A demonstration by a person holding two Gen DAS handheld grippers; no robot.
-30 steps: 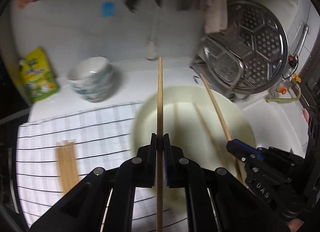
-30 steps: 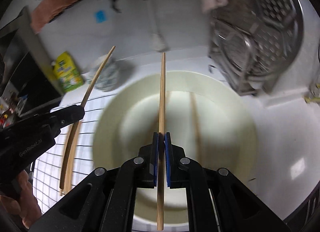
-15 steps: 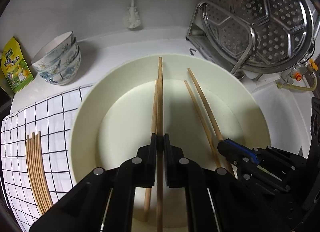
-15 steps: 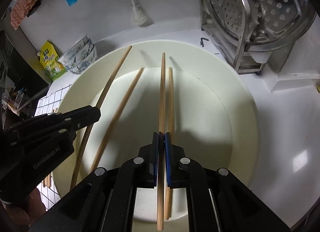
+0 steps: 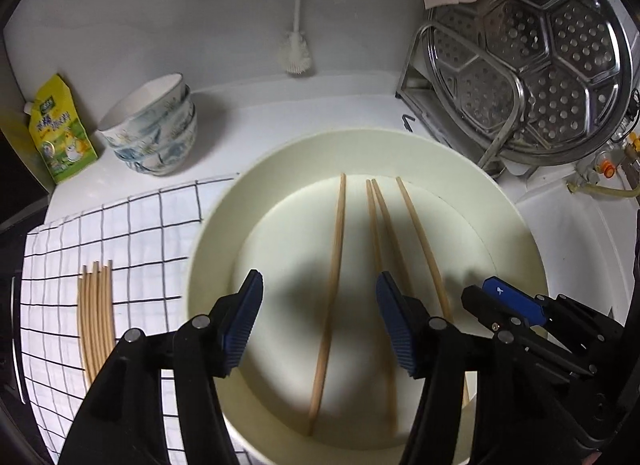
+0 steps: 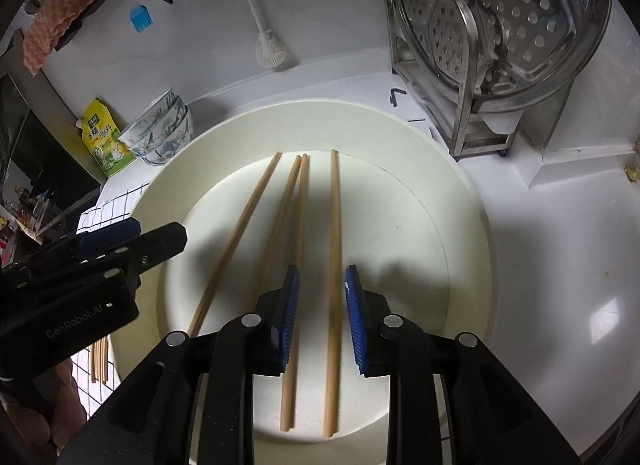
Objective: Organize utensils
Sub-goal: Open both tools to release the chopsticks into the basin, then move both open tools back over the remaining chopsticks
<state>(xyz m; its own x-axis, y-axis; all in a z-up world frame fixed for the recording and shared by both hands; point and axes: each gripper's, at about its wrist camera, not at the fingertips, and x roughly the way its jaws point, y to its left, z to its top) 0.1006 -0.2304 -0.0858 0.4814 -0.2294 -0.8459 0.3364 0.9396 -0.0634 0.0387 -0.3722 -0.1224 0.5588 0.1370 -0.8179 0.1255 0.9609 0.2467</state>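
Several wooden chopsticks lie loose in a wide cream basin (image 5: 216, 225), also in the right wrist view (image 6: 460, 201). My left gripper (image 5: 319, 285) hangs over the basin with its jaws opening. One chopstick (image 5: 336, 249) lies on the basin floor between them, untouched by the pads. My right gripper (image 6: 322, 269) is also opening, narrower, over another chopstick (image 6: 334, 225) that lies free between its pads. Each gripper shows in the other's view: the right gripper (image 5: 480, 291) and the left gripper (image 6: 156, 235). A bundle of chopsticks (image 5: 96, 317) rests on a checked cloth (image 5: 140, 233).
Stacked patterned bowls (image 5: 152, 133) and a yellow pouch (image 5: 60, 133) stand at the back left. A steel rack with a perforated steamer tray (image 5: 528, 49) stands at the back right. A white brush (image 5: 296, 53) hangs on the wall. A hand (image 6: 60, 397) shows at the lower left.
Both grippers were shut on a chopstick each and have opened. The two chopsticks now lie in the basin with the others. Both grippers have sunk toward the basin.
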